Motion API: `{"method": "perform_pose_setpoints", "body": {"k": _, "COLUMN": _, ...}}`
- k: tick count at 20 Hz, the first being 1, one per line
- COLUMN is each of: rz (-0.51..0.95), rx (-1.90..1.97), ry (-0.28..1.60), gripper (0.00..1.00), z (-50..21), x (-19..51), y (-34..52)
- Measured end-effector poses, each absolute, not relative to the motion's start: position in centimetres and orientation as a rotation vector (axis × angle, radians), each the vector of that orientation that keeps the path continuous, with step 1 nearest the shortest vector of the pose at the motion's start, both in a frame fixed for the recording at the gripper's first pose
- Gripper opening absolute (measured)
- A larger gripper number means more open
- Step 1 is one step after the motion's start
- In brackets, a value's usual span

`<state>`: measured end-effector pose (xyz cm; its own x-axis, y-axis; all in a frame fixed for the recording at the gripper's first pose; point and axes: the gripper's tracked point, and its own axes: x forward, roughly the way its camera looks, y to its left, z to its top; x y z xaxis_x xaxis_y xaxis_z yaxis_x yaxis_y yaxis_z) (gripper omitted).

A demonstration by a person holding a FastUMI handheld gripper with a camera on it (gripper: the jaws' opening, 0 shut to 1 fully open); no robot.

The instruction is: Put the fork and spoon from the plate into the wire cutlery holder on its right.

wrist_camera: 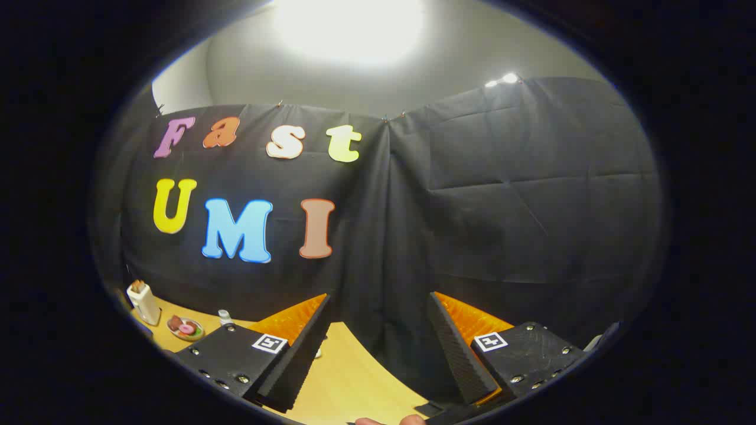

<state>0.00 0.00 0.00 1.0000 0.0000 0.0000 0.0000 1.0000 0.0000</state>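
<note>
My gripper [378, 319] is raised and tilted up toward the booth's black cloth wall. Its two fingers [295, 354] stand wide apart, open, with nothing between them. Each finger has an orange side and a black ribbed pad. Below the fingers lies a strip of the wooden table [348, 383].
Far off to the left of the fingers, on the table, stand a white holder with brown sticks [143, 302], a small dish with pink and brown pieces [185, 328] and a small clear jar [225, 317]. A fingertip of the person's hand [369, 421] shows beneath the gripper.
</note>
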Motion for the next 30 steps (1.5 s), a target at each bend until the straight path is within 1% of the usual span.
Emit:
{"method": "perform_pose_setpoints", "body": {"k": 4, "rz": 0.152, "rx": 0.026, "ry": 0.019, "gripper": 0.99, "z": -0.7, "x": -0.2, "y": 9.6}}
{"method": "perform_pose_setpoints", "body": {"k": 7, "rz": 0.272, "rx": -0.042, "ry": 0.005, "gripper": 0.99, "z": -1.3, "x": -0.9, "y": 15.5}}
{"method": "perform_pose_setpoints", "body": {"k": 10, "rz": 0.381, "rx": -0.02, "ry": 0.038, "gripper": 0.99, "z": -2.5, "x": -1.8, "y": 21.4}}
{"method": "perform_pose_setpoints", "body": {"k": 13, "rz": 0.385, "rx": 0.001, "ry": 0.114, "gripper": 0.99, "z": -4.4, "x": -2.1, "y": 24.6}}
{"method": "perform_pose_setpoints", "body": {"k": 16, "rz": 0.379, "rx": 0.009, "ry": 0.103, "gripper": 0.99, "z": -4.6, "x": -1.8, "y": 27.9}}
{"method": "perform_pose_setpoints", "body": {"k": 21, "rz": 0.434, "rx": -0.022, "ry": 0.056, "gripper": 0.99, "z": -5.0, "x": -2.5, "y": 32.8}}
{"method": "perform_pose_setpoints", "body": {"k": 24, "rz": 0.437, "rx": -0.05, "ry": 0.073, "gripper": 0.99, "z": -6.8, "x": -2.9, "y": 33.7}}
{"method": "perform_pose_setpoints", "body": {"k": 27, "rz": 0.429, "rx": -0.047, "ry": 0.018, "gripper": 0.99, "z": -5.9, "x": -3.4, "y": 33.9}}
{"method": "perform_pose_setpoints", "body": {"k": 30, "rz": 0.485, "rx": -0.039, "ry": 0.062, "gripper": 0.99, "z": -8.6, "x": -4.8, "y": 35.1}}
